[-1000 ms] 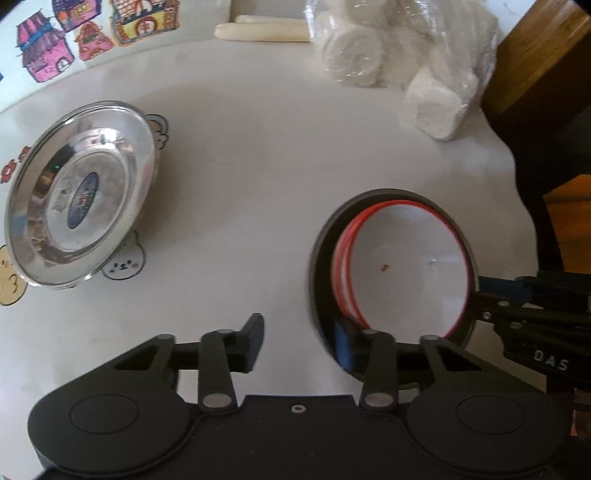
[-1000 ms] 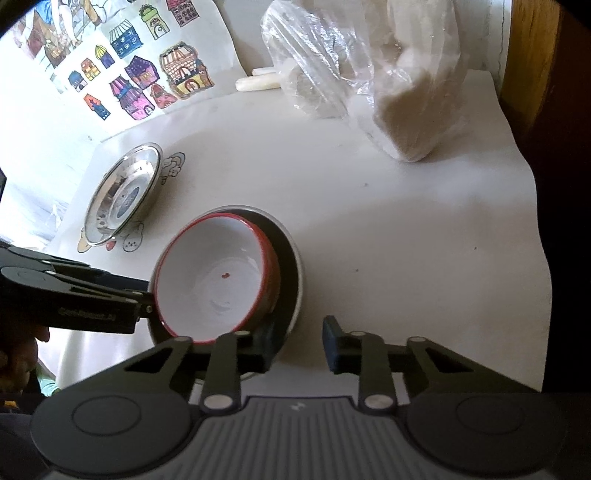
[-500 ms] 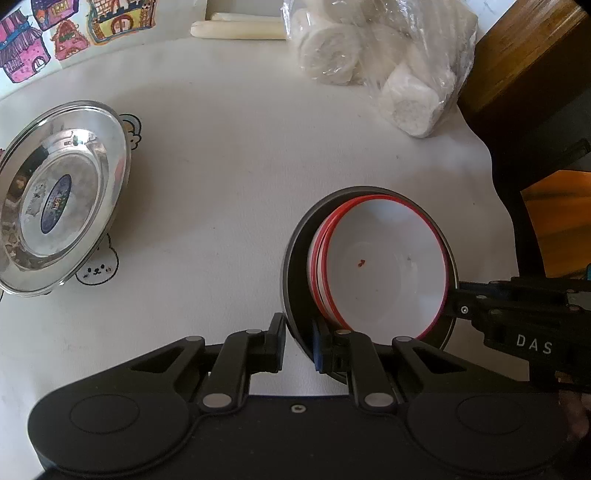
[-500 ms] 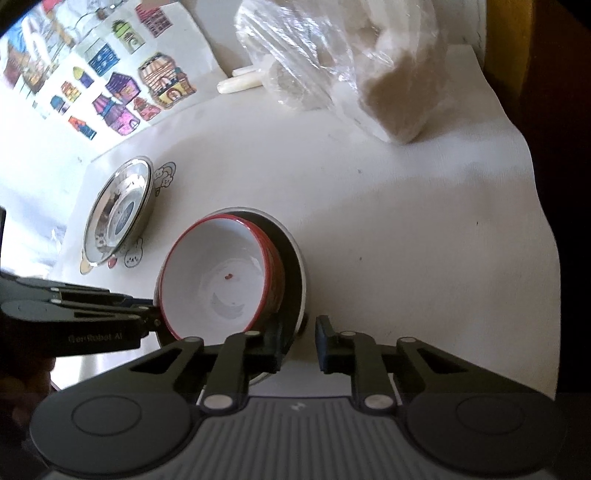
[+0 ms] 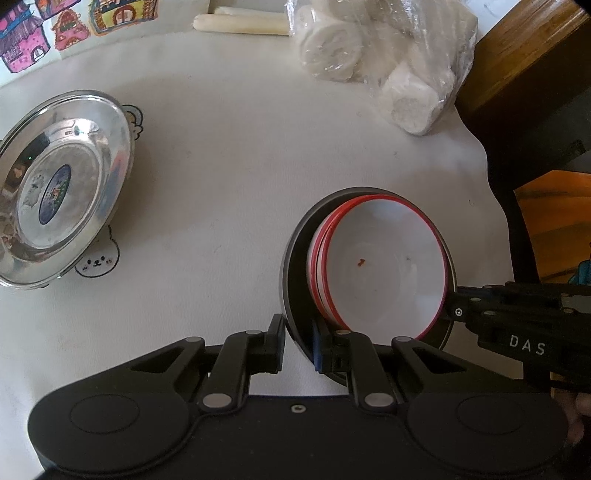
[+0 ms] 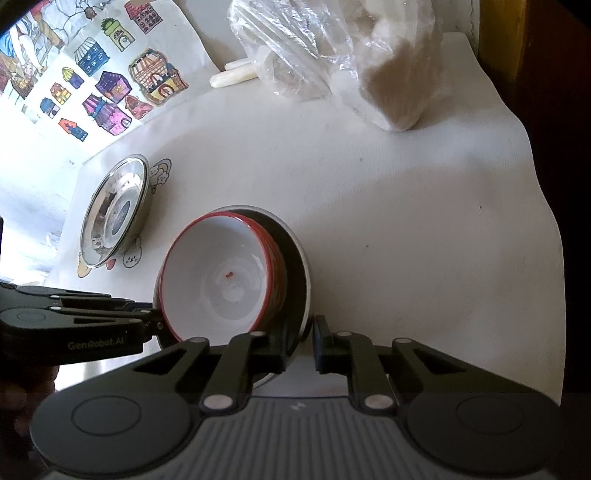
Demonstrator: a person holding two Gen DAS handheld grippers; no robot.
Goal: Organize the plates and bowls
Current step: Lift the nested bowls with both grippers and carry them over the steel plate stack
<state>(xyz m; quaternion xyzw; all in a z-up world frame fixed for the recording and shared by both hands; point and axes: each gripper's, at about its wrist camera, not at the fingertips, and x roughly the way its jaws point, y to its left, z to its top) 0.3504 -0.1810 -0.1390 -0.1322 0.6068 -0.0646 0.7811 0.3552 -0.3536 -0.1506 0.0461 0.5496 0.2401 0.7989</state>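
A dark grey bowl (image 5: 295, 258) (image 6: 295, 266) sits on the white table and holds a nested stack of white bowls with red rims (image 5: 384, 266) (image 6: 218, 273). My left gripper (image 5: 299, 338) is shut on the dark bowl's near left rim, one finger inside and one outside. On the opposite side my right gripper (image 6: 301, 341) is closing the last bit, pads pressing on the rim; it also shows in the left wrist view (image 5: 456, 312). The left gripper's tips (image 6: 155, 321) show in the right wrist view. A small red speck lies in the top bowl.
A shiny steel plate (image 5: 62, 188) (image 6: 114, 210) lies to the left on cartoon stickers. At the back sit a plastic bag of white rolls (image 5: 376, 62) (image 6: 351, 62) and pale sticks (image 5: 240, 24). Wooden furniture (image 5: 517, 55) borders the table's right edge.
Both grippers' jaws have closed from partly open onto the dark bowl's rim. Both views have tilted a little; the bowls stay on the table.
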